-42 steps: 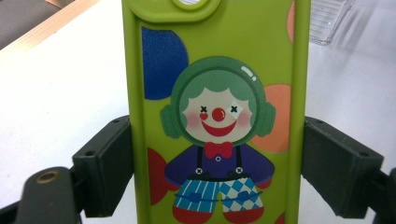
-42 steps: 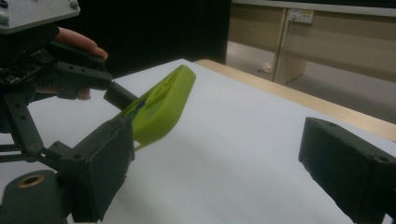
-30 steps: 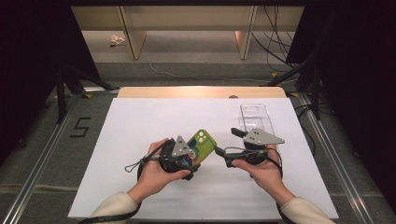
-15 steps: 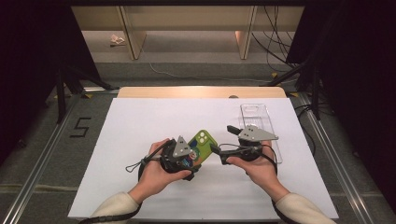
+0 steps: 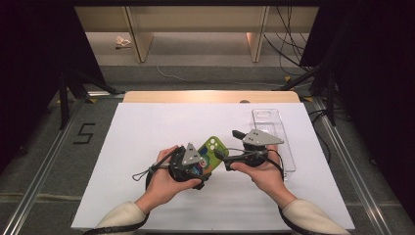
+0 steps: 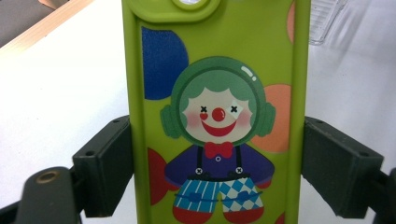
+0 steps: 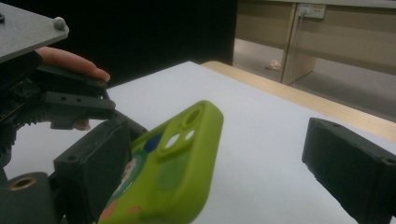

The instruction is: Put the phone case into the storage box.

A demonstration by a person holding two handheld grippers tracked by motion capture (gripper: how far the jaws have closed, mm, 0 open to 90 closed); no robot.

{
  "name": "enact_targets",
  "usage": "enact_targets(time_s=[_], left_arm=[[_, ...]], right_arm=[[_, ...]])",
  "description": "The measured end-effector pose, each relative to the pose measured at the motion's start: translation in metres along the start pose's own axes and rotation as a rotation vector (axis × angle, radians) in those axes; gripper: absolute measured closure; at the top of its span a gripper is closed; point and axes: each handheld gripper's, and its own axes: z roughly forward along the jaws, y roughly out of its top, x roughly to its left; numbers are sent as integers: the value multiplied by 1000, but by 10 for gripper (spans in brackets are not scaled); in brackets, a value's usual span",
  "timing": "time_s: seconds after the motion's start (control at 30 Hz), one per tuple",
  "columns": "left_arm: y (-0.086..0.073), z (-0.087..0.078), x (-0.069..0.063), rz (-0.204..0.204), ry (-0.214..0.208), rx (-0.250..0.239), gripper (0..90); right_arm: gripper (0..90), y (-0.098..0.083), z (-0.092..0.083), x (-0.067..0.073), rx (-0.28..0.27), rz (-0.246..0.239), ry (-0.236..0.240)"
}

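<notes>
A green phone case (image 5: 213, 146) printed with a clown is held above the white table top (image 5: 142, 132). My left gripper (image 5: 203, 163) is shut on it: in the left gripper view both black pads (image 6: 108, 168) press on the long sides of the case (image 6: 219, 93). My right gripper (image 5: 228, 144) is open, and its jaws stand on either side of the case's camera end. In the right gripper view the case (image 7: 182, 154) lies close to the left pad (image 7: 95, 163), with a wide gap to the right pad. The left gripper (image 7: 74, 100) and a thumb (image 7: 70, 60) show behind it.
A clear plastic case (image 5: 274, 132) lies flat on the table's right side, behind my right hand; its corner (image 6: 327, 18) also shows in the left gripper view. The table's far wooden edge (image 5: 210, 96) borders a floor with shelving. Dark stands flank both sides.
My right gripper has shifted left toward the phone case, so its jaws now flank the camera end. The left gripper and the case have stayed put.
</notes>
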Motion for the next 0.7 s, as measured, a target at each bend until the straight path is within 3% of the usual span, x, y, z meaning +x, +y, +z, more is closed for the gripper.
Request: enact_targets(time_s=[0.7], left_arm=[[2, 3, -5, 6, -4, -4, 162]], right_arm=[[127, 1, 16, 1, 26, 32, -4]])
